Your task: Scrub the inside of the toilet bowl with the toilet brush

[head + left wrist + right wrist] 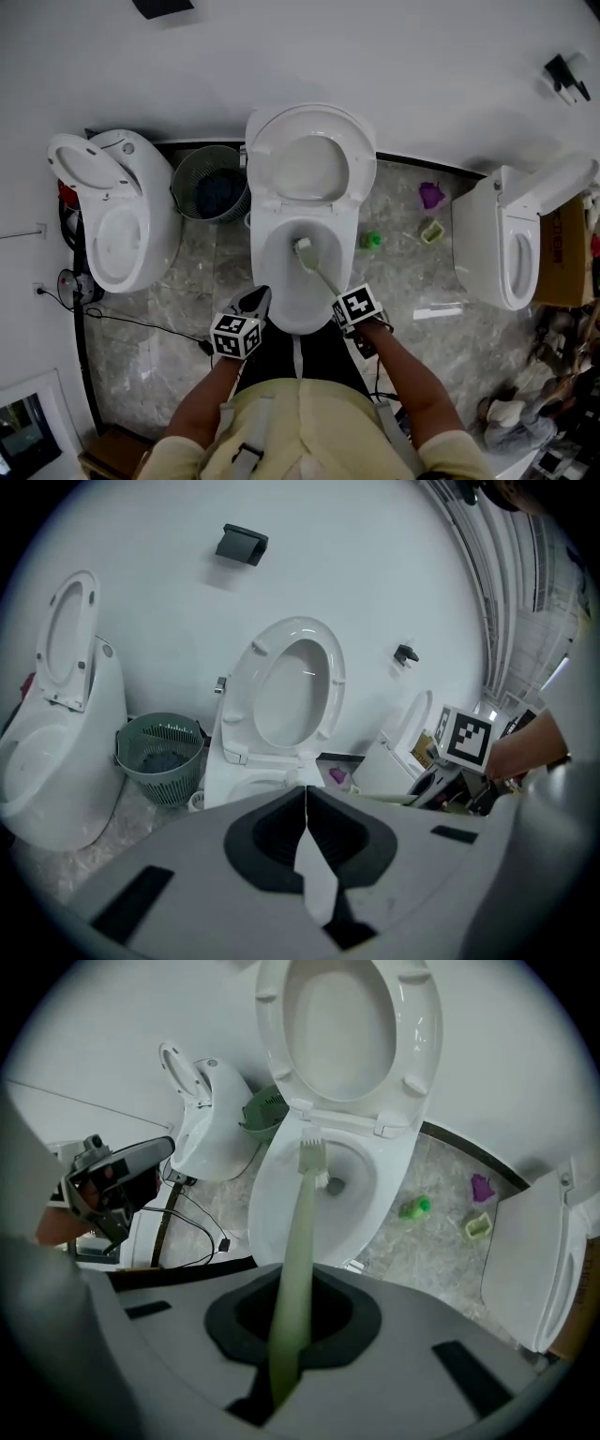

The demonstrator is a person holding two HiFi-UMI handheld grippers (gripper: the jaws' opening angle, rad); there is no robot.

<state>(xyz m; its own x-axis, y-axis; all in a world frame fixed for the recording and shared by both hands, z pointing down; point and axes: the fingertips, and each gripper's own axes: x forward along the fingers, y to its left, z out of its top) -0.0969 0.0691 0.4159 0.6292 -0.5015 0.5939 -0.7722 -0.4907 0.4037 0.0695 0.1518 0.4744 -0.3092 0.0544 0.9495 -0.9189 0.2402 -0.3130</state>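
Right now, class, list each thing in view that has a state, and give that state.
Right hand-held gripper: shut on the toilet brush.
Left hand-held gripper: shut, empty.
Brush head: down inside the middle bowl.
Middle toilet lid: raised.
Left toilet lid: raised.
Right toilet lid: raised.
Green basket: upright, dark contents inside.

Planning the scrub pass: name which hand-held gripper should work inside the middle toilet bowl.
Right. The right hand-held gripper is shut on the toilet brush, whose head sits inside the toilet bowl. The left hand-held gripper is shut on nothing, near the bowl's front rim.
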